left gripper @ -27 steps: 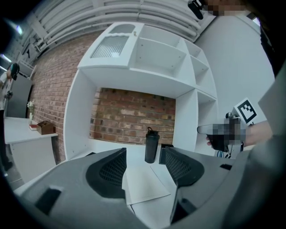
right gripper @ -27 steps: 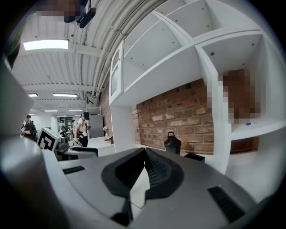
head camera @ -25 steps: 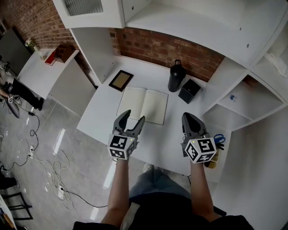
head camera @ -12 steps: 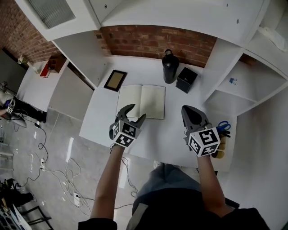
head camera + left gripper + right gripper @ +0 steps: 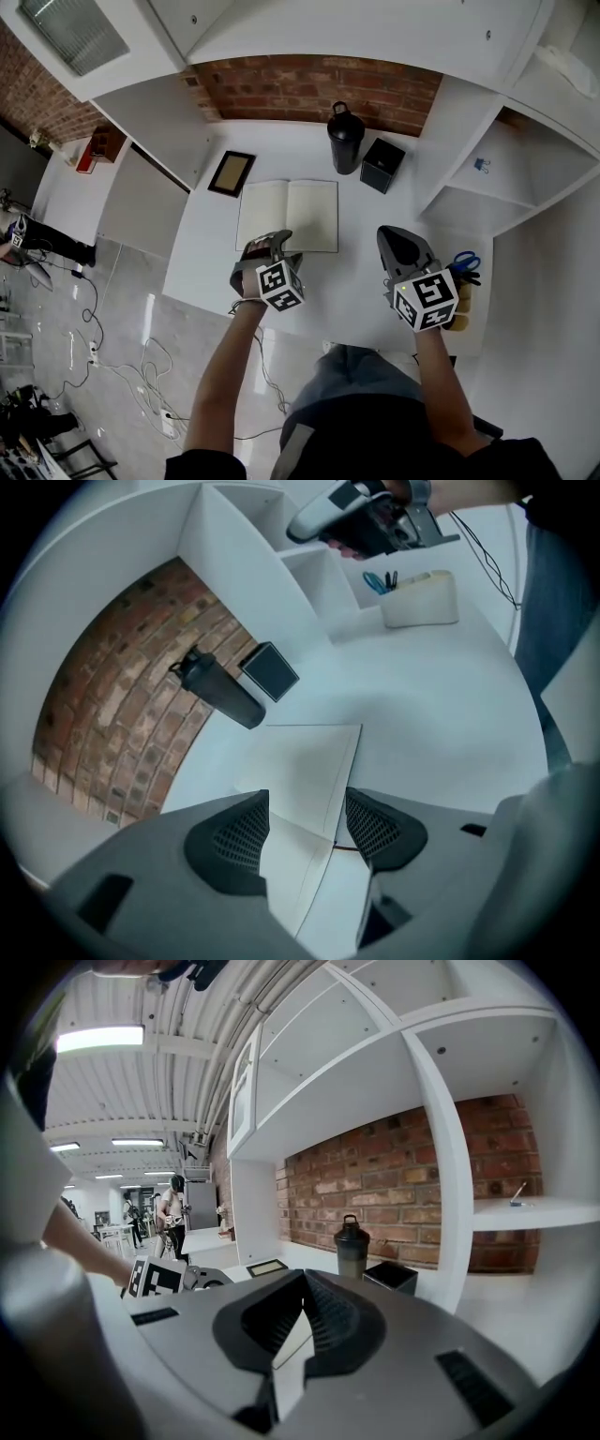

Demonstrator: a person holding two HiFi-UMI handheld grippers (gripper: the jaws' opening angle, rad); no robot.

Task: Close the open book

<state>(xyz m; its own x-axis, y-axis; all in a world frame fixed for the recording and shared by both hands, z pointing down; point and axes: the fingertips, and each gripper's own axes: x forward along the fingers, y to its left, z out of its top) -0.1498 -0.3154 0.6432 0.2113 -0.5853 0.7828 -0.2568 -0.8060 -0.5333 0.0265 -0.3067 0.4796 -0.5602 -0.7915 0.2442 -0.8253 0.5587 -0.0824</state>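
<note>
An open book point(image 5: 288, 216) with blank cream pages lies flat on the white desk point(image 5: 361, 272). My left gripper point(image 5: 273, 247) is at the book's near left corner, rolled onto its side. In the left gripper view the gripper point(image 5: 305, 832) is open, and the book's point(image 5: 305, 771) near edge runs between the two pads without either pad pressing it. My right gripper point(image 5: 395, 238) hovers to the right of the book, apart from it. In its own view the right gripper point(image 5: 302, 1283) is shut with nothing in it.
A black bottle point(image 5: 344, 139) and a black box point(image 5: 382, 165) stand behind the book by the brick wall. A framed picture point(image 5: 231, 172) lies at the back left. A pen holder with scissors point(image 5: 461, 281) sits right of my right gripper. White shelf walls flank the desk.
My left gripper has moved forward to the book's near left corner and rolled over, its jaws now astride the book's edge. The right gripper has barely moved.
</note>
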